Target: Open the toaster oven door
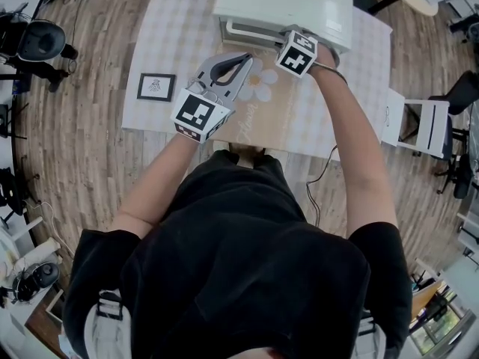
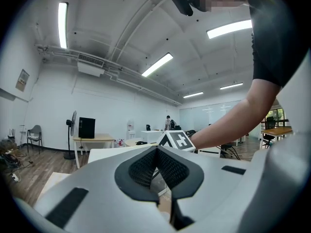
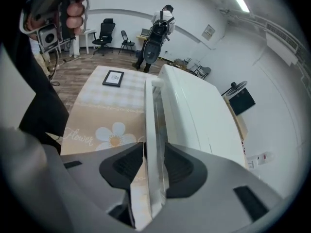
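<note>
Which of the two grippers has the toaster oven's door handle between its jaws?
The right gripper: the white door handle stands between its open jaws. The left gripper has its jaws together on nothing, back from the toaster oven.

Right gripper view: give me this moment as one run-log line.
right gripper: open, fingers astride white bar handle of white toaster oven | door: closed | left gripper: shut, empty

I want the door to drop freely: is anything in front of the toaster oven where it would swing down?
Possibly the left tongs: they hang over the flowered cloth just before the toaster oven, likely in the door's path. The picture frame lies well aside. The right tongs straddle the door handle, open.
</note>
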`<state>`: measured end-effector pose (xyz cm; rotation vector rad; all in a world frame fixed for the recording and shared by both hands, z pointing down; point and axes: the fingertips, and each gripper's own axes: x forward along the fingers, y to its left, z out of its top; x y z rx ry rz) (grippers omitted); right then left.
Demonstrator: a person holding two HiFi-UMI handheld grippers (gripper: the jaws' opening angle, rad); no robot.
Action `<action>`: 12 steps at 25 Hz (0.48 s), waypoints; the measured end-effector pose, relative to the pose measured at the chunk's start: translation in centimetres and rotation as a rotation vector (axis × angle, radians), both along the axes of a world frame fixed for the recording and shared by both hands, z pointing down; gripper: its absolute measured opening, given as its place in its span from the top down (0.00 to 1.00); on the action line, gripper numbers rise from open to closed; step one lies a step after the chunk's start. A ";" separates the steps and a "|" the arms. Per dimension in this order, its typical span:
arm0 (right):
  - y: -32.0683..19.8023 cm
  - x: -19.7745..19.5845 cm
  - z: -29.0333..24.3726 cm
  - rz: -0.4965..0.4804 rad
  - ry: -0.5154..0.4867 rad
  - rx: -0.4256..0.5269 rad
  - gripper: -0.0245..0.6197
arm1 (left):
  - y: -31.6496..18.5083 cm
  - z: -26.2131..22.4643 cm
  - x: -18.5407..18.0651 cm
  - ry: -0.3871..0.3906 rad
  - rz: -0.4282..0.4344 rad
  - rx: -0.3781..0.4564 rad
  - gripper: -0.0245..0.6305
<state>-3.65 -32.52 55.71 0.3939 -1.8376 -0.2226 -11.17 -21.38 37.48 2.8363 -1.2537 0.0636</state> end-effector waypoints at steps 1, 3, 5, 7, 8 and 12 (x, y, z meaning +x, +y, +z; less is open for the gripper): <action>0.0 0.1 0.2 -0.010 0.021 0.002 0.73 | -0.1 0.0 0.1 0.000 0.000 0.000 0.94; 0.0 0.3 0.5 -0.028 0.060 0.004 0.74 | -0.2 0.0 0.3 0.001 0.002 -0.001 0.94; 0.2 0.5 0.8 -0.048 0.096 0.005 0.78 | -0.2 0.1 0.4 0.002 0.003 -0.003 0.94; 0.4 0.5 1.0 -0.066 0.116 0.006 0.80 | -0.1 0.1 0.3 0.002 0.002 -0.005 0.94; 0.4 0.4 1.0 -0.069 0.117 0.005 0.80 | -0.1 0.2 0.3 0.001 0.001 -0.005 0.94; 0.5 0.4 1.0 -0.062 0.104 -0.008 0.81 | 0.0 0.4 0.2 -0.004 -0.002 -0.009 0.94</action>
